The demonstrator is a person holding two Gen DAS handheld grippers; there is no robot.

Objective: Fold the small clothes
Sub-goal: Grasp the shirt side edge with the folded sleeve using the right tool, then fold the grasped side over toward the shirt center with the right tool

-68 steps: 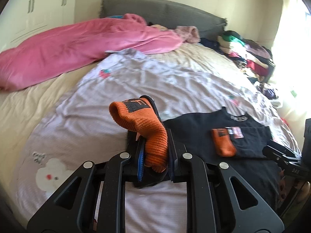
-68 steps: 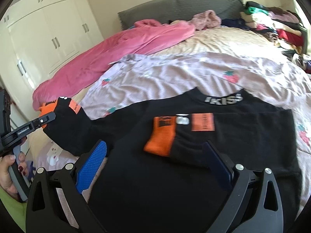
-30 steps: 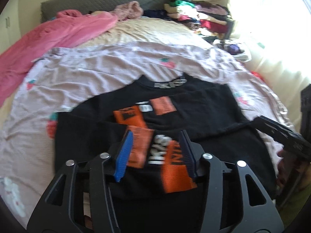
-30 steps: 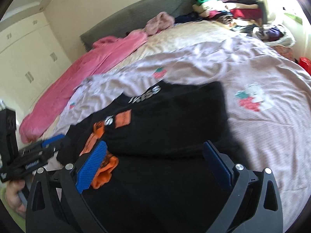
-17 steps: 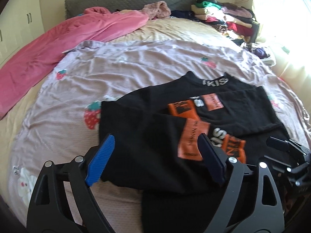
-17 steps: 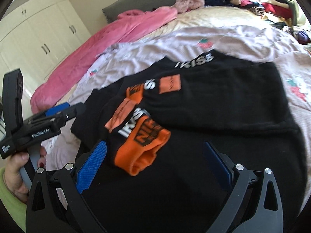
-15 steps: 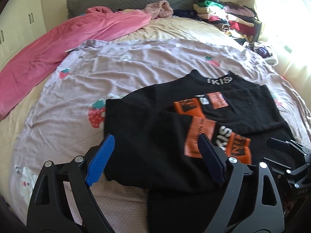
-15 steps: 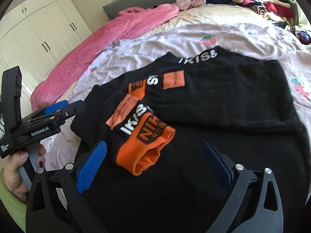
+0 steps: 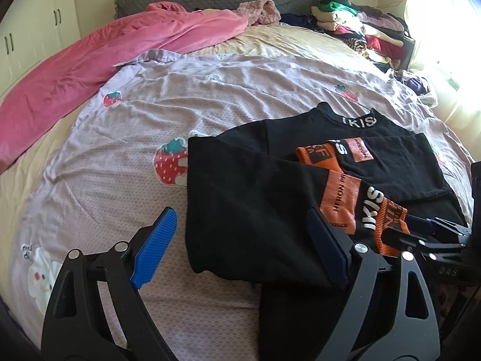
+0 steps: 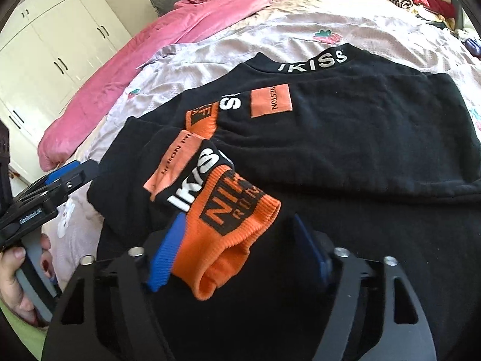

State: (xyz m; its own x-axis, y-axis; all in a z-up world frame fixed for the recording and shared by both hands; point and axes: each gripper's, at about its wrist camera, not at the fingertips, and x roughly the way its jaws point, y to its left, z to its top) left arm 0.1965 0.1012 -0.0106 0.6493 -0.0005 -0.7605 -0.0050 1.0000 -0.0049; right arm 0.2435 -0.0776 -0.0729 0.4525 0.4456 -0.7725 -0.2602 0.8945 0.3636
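Sleeve fold step: right gripper (image 10: 237, 246) jaws just been closing round orange cuff (image 10: 231, 231) of black sweater (image 10: 345, 138), not pinched. Left gripper (image 9: 240, 249) wide, empty. Next: clamp, reposition cuff.

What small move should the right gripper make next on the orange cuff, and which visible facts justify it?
Probably finish closing. The right gripper has just been closing, and the orange cuff lies between its pads, one pad apparently touching, the other clear. The left gripper stands open over the black sweater, holding nothing, so the sleeve end seems the right's to adjust.
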